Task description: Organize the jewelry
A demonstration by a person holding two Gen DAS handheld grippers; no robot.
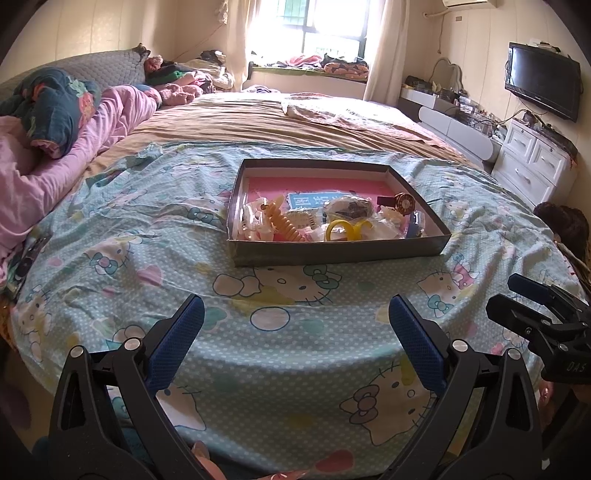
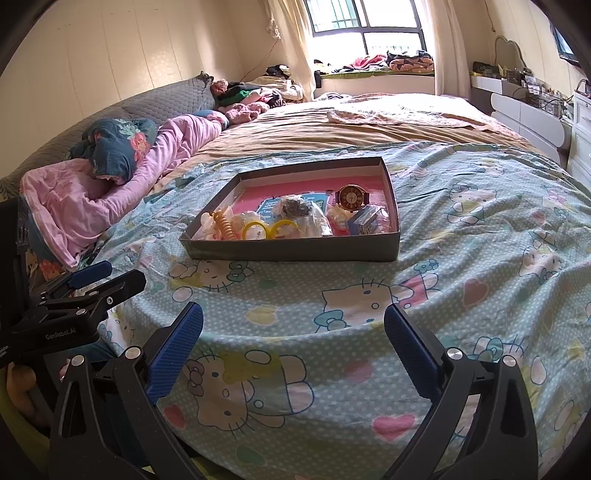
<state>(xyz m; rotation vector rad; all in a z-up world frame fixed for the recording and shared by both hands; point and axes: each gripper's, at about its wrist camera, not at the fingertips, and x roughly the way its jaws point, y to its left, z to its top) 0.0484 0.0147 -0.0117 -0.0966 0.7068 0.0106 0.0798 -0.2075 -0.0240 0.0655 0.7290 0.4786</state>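
A shallow grey cardboard box (image 1: pixel 338 251) with a pink floor is sitting on the bed, holding the jewelry in a loose heap along its near wall. Inside it, a brown-faced wristwatch (image 2: pixel 351 197) is lying toward 2 o'clock, a pair of yellow rings (image 2: pixel 267 229) is resting against the near wall, a cream spiral hair tie (image 1: pixel 286 223) is leaning at 9 o'clock, and a clear plastic bag (image 2: pixel 299 214) with something dark inside is lying in the middle. A small blue box (image 2: pixel 364 219) is sitting in the near right corner.

The left claw (image 1: pixel 295 343) is hovering with its blue-padded fingers spread wide and nothing between them, the box lying at its 12 o'clock, well apart. The right claw (image 2: pixel 293 345) is likewise gaping and empty, with the box at its 12 o'clock, slightly toward 11. Each claw is showing at the edge of the other's view, side by side.

Bare sheet is lying on every side of the box, giving free room between it and both claws. The cartoon-cat sheet (image 1: pixel 303 354) is covering the near half of the bed and is wrinkling; a tan blanket (image 1: pixel 277 122) is stretching beyond. A pink quilt (image 2: pixel 92 192) is bunching at 9 o'clock, a bright window (image 2: pixel 365 22) is glowing at 12, and white drawers (image 1: pixel 535 162) under a wall television (image 1: pixel 543 83) are standing at 2 o'clock.
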